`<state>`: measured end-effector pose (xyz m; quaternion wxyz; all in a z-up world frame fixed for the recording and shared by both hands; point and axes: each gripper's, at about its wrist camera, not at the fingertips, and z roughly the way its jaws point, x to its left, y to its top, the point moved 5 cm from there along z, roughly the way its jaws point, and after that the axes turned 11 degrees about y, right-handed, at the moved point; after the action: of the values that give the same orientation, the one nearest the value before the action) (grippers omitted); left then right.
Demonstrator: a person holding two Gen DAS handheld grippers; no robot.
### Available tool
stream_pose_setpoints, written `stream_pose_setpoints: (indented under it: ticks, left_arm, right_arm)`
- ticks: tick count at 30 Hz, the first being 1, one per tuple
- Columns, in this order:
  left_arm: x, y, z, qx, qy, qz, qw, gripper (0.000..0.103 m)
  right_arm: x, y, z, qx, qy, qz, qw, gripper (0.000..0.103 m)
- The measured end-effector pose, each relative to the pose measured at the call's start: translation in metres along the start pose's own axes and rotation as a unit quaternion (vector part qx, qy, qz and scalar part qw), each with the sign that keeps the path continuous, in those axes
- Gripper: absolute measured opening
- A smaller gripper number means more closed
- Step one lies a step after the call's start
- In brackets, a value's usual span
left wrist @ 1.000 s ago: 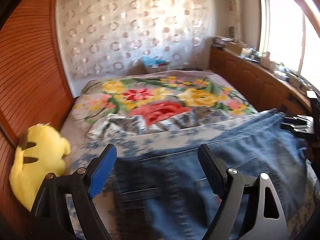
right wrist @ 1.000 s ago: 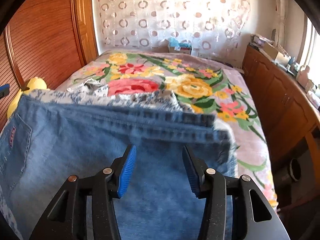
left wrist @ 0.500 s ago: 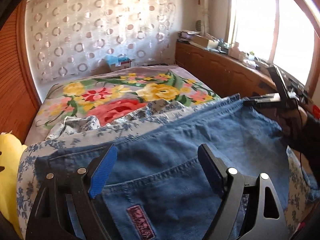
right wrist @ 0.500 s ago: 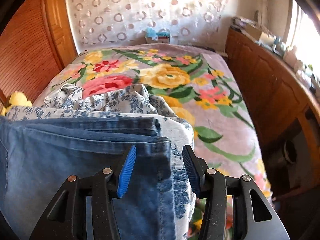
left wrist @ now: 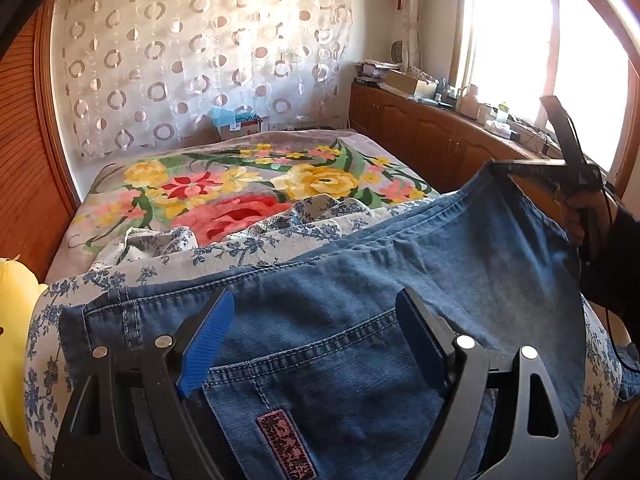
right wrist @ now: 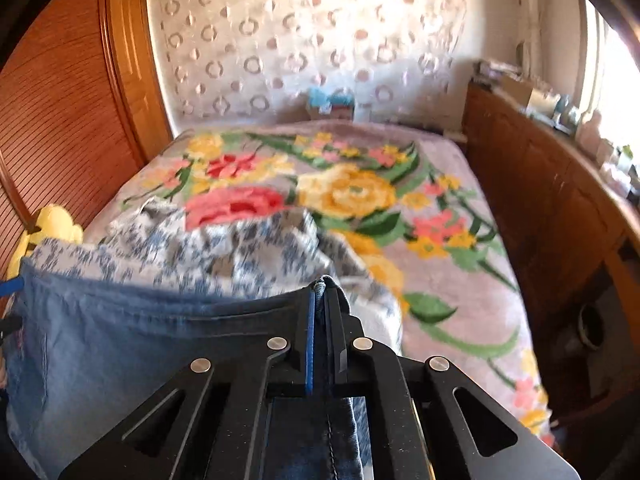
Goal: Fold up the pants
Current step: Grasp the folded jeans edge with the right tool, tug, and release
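Bed with a floral blanket (left wrist: 248,184) of red, yellow and pink blooms. Nearer, a rumpled blue-and-white floral sheet (left wrist: 256,246). Far left, a yellow plush toy (right wrist: 52,220) against a slatted wooden wall (right wrist: 60,120). Far end, a circle-patterned curtain (left wrist: 192,64). Right side, wooden cabinets (left wrist: 432,136) topped with clutter beneath a bright window (left wrist: 520,40).

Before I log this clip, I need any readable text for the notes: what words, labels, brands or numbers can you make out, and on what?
Nothing can be read.
Pink patch on the jeans back pocket: dark marks, too blurred to read.
Box beyond the bed: print too small.
Clutter on the wooden cabinet: labels too small.
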<state>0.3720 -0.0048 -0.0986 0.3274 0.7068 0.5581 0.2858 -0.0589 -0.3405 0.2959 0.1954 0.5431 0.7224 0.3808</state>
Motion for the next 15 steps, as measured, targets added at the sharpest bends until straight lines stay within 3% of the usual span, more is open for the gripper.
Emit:
stream_pose_setpoints:
  ticks: [4,11,13,15]
  left_arm:
    - [0.001,-0.001,0.002,0.002,0.004,-0.002,1.0000,0.084]
    - [0.003,-0.006,0.010,0.016,0.013,-0.006,0.9998,0.084]
    - [0.002,-0.008,0.012,0.020,0.016,-0.004,0.9997,0.084]
    - [0.000,-0.008,0.013,0.021,0.018,-0.001,0.9996,0.084]
  right_arm:
    - [0.002,0.003,0.005,-0.021,-0.028,-0.005,0.999,0.003]
    - [0.006,-0.016,0.060,0.040,-0.043,0.011,0.998,0.004]
    - [0.008,-0.017,0.060,0.036,-0.046,0.015,0.998,0.009]
    - [0.013,-0.019,0.053,0.034,-0.040,0.015,0.999,0.021]
